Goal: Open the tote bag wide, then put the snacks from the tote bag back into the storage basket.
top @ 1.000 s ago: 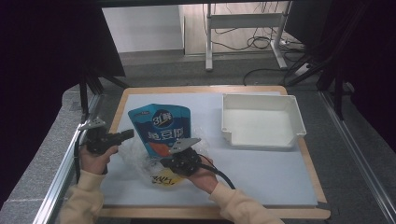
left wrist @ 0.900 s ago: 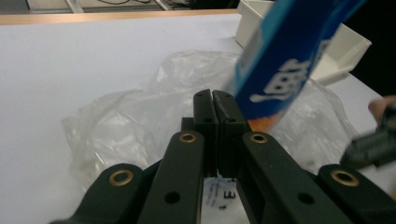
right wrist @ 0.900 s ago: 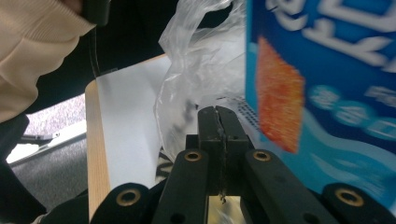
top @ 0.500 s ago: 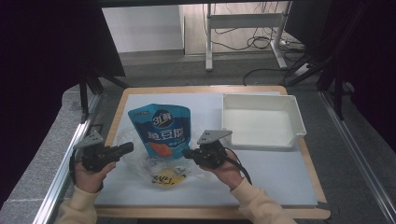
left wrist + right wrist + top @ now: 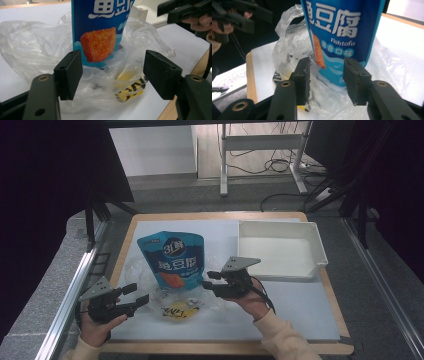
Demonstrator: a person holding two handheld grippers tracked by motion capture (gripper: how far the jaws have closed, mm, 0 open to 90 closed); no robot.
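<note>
Pouch [image 5: 173, 259], blue and glossy, is lying flat on the white mat [image 5: 300, 305] left of centre, its lower edge resting on a crumpled clear bag [image 5: 150, 285]. White characters and "Fishtofu" are printed on the pouch, with an orange, grainy cube pictured near its lower edge.

Table [image 5: 332, 292]: a wooden board with a pale rim showing around the mat, which is smooth and matte.

Tray [image 5: 320, 251]: white, rectangular, shallow-walled plastic with rounded corners, sitting on the mat's far right part, well apart from the pouch.

The bag is thin, wrinkled film with bright creases, spreading out below and to both sides of the pouch. A small yellow packet [image 5: 176, 310] with black lettering is lying inside the film, just below the pouch.

Right gripper [image 5: 214, 281]: black, with a grey three-cornered plate on top, held in the right hand [image 5: 252, 301] just right of the pouch's lower corner. In the right gripper view its jaws are standing apart with flat, rectangular, matte pads; the pouch and film lie beyond the gap, and I cannot tell whether the pads are touching the film.

Left gripper [image 5: 136, 293]: same build, held in the left hand [image 5: 95, 327] at the mat's near left edge, pointing toward the bag. In the left gripper view its jaws are standing wide apart, holding nothing, with the film, the packet and the orange cube picture showing between them.
</note>
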